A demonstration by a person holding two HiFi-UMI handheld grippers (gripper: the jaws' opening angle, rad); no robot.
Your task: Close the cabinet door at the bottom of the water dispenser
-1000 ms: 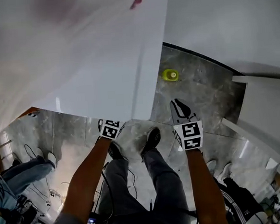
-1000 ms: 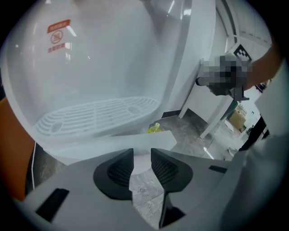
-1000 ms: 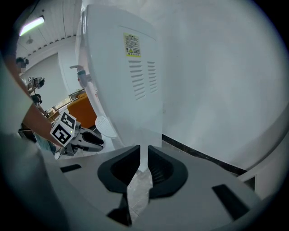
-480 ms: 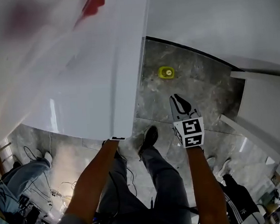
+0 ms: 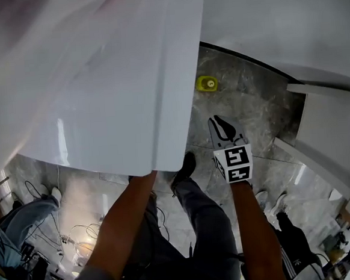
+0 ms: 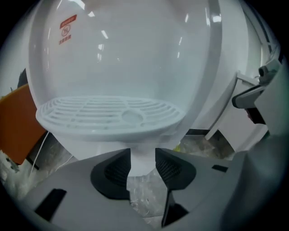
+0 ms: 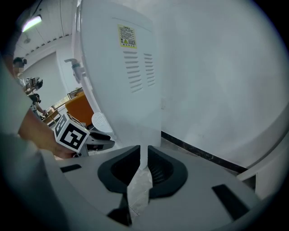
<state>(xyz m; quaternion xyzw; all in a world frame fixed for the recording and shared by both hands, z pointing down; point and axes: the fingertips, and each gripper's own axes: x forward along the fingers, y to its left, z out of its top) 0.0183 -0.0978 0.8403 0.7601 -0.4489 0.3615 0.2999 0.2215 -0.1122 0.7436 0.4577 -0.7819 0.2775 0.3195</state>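
Note:
The white water dispenser (image 5: 110,81) fills the head view's upper left and hides my left gripper under its overhang; only my left forearm shows. In the left gripper view the left gripper (image 6: 142,168) sits just below the ribbed drip tray (image 6: 110,113). Its jaws are closing, and the dispenser's white lower front shows in the gap between them. I cannot see the pads pressing on it. My right gripper (image 5: 221,126) hangs over the floor to the right of the dispenser, its jaws together with nothing in them. From the right gripper view (image 7: 143,164) I see the dispenser's side (image 7: 122,76) and the left gripper's marker cube (image 7: 71,132).
A small yellow object (image 5: 207,83) lies on the grey stone floor by the wall's black baseboard. White panels (image 5: 324,124) stand at the right. My shoes (image 5: 186,165) are below the dispenser. Cables (image 5: 79,228) and a leg in jeans (image 5: 18,221) are at the left.
The left gripper's marker cube, visible at the dispenser's lower edge a second ago, is now hidden under the dispenser. The view shifted a little. The right gripper has stayed in place.

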